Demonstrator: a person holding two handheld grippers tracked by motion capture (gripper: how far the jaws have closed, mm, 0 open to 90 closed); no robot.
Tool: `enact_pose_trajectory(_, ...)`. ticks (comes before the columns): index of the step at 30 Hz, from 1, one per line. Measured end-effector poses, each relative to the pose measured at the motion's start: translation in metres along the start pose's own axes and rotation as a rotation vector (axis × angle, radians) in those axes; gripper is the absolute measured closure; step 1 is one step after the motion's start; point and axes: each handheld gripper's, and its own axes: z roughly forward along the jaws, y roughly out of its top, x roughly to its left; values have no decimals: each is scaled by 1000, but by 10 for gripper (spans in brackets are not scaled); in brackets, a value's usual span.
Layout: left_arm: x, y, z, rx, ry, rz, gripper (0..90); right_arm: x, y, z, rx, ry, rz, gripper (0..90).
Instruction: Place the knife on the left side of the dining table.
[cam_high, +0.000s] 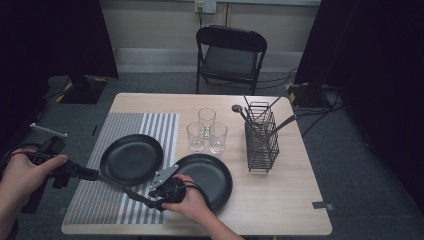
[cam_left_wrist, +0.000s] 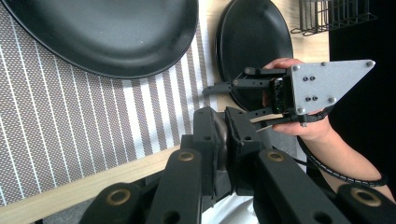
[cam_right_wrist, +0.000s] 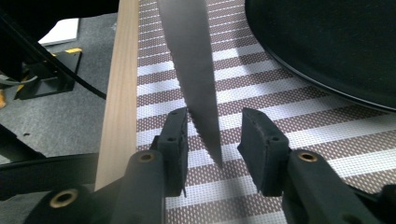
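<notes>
1. Left gripper (cam_high: 94, 174): at the table's 8 o'clock edge, held in the person's left hand (cam_high: 27, 172). Its fingers (cam_left_wrist: 208, 135) are pressed together on the dark handle end of the knife (cam_high: 120, 187).
2. Knife: a long blade running from the left gripper across the near part of the striped placemat (cam_high: 150, 125) towards 6 o'clock. The tip lies between the fingers of the right gripper (cam_high: 146, 199).
3. Left black plate (cam_high: 131, 159): on the placemat, at about 9 o'clock from the table's centre.
4. Right gripper: at 6 o'clock, in the right hand (cam_high: 190, 200), grey three-cornered plate on top. Its fingers (cam_right_wrist: 175, 135) stand partly apart, one either side of the blade. One pad is close against the blade's edge and the other is clear of it, so the blade is not clamped.
5. Right black plate (cam_high: 215, 175): on bare table (cam_high: 280, 200), just beside the right hand.
6. Three clear glasses (cam_high: 206, 131): clustered at the centre.
7. Wire rack (cam_high: 261, 137): at 3 o'clock, with utensil handles standing in it.
8. Folding chair (cam_high: 231, 50): beyond the table at 12 o'clock.

Writing: the wall plate above the chair is too small to read.

View differences:
- The right gripper view shows the knife (cam_right_wrist: 196, 70) with a serrated edge. The high view gives only a dark line.
- The left gripper view shows the screws in the right gripper's plate and a pale sliver of blade (cam_left_wrist: 261, 122) between that gripper's fingers.
</notes>
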Motion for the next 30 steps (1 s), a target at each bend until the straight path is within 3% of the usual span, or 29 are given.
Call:
enact_pose_trajectory(16,2,0,5,-1,-13,-11,836,1,1,11,78,15,-28,740)
enact_pose_trajectory(30,7,0,8,4,-7,-8,836,2,1,15,110,14,-30,759)
